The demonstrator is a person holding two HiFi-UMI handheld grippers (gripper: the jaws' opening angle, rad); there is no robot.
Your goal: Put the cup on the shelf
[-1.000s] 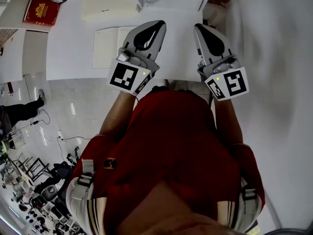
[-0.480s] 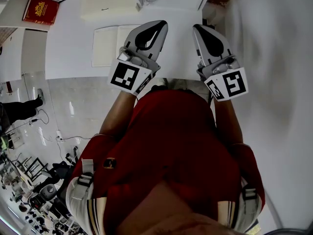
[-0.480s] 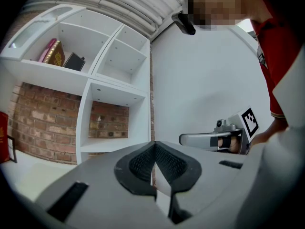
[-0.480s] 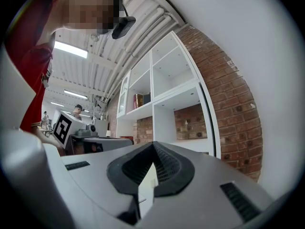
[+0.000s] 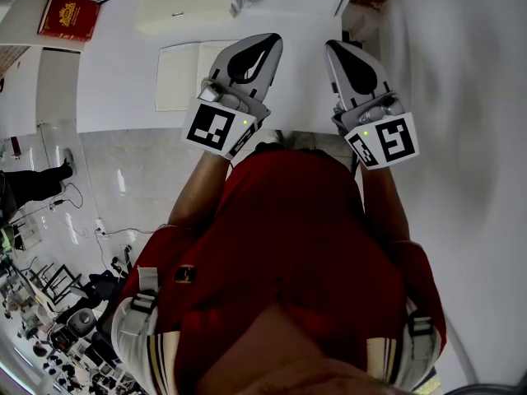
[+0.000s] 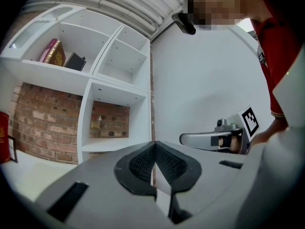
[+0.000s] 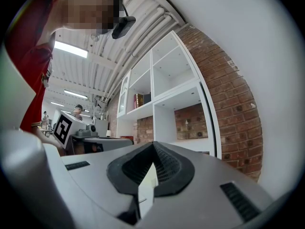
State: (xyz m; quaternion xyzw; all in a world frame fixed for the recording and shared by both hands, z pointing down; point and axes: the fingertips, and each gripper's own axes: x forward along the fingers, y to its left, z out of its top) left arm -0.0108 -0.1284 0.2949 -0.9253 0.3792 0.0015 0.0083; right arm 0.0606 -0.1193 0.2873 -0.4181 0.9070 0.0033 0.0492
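Beyond the left claw (image 6: 153,144), the shelf (image 6: 86,123).

No legible text (book cover (image 5: 69,17) blurred)

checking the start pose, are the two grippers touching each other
Apart. The head view shows a strip of white surface between the left gripper and the right gripper, held side by side.

Nothing has visibly changed; the head view barely drifted.
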